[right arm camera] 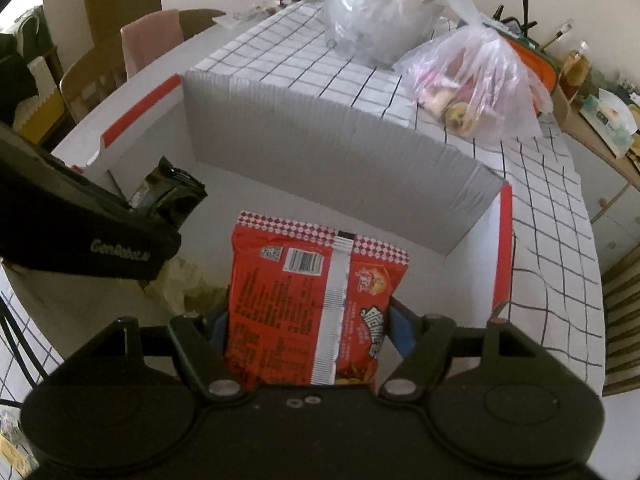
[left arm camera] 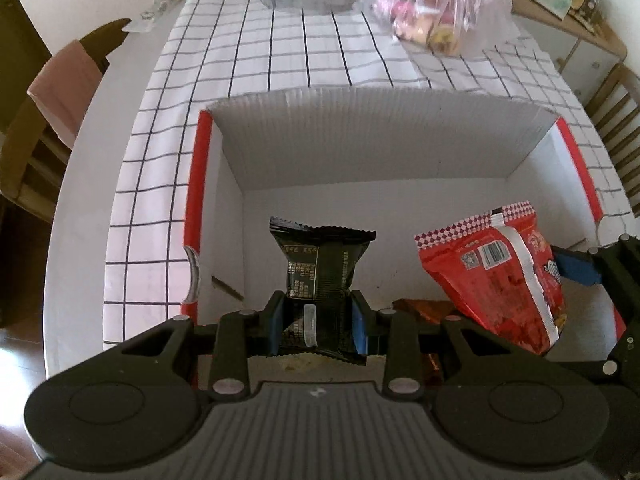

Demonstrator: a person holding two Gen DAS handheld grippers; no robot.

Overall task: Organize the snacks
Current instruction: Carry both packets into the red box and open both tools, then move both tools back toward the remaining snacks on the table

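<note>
Box (left arm camera: pixel 224 168) as reference, open top, sitting on the checked tablecloth (left arm camera: pixel 280 52).

Left side of box: left gripper (left arm camera: pixel 318 326) clamped on the black snack packet (left arm camera: pixel 320 264), pads pinching its lower half, packet upright and pointing down into the box's left part. Held by the narrow waist so it goes in end-first, my read.

Box floor between the two: a brown wrapper (left arm camera: pixel 424 308) already lying there, partly hidden.

Right side of box: right gripper (right arm camera: pixel 310 338) clamped on the red snack bag (right arm camera: pixel 312 300), back seam and barcode facing the camera, bag hanging over the box's right part. Wider bag, so jaws stand wider.

Beyond the box's far wall: clear plastic bag of snacks (right arm camera: pixel 472 92) still on the cloth, likely next to sort.

Both packs look above the floor, not released. Risk: grippers sit close, could bump on release.
</note>
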